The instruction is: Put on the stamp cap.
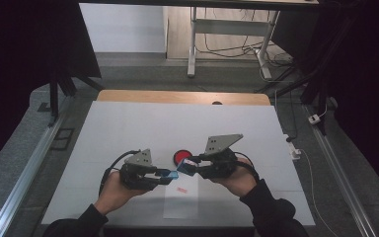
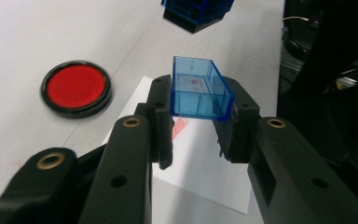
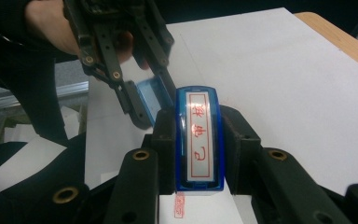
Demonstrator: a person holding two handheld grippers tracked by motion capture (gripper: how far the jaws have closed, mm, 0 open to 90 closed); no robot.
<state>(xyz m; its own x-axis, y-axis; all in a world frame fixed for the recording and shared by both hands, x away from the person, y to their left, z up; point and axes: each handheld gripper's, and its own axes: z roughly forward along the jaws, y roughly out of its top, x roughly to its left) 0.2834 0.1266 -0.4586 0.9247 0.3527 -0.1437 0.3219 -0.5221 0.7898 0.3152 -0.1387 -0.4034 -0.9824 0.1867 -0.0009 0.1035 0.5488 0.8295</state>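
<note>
Right gripper (image 3: 198, 140) jaws clamped on blue stamp (image 3: 199, 140), left gripper (image 2: 200, 119) jaws clamped on blue cap (image 2: 198, 88)

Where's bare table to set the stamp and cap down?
Free: the white table beyond the red ink pad, and both side margins. Crowded: the middle, where the left gripper with cap, right gripper with stamp, and stamped paper meet.

Stamp body (image 3: 199, 140): blue translucent, rectangular, uncapped, white face with red characters showing, held off the tabletop above the near-middle. Blue cap (image 2: 198, 88): clear, hollow, open side toward the stamp, also held off the tabletop, just beside it, apart.
</note>
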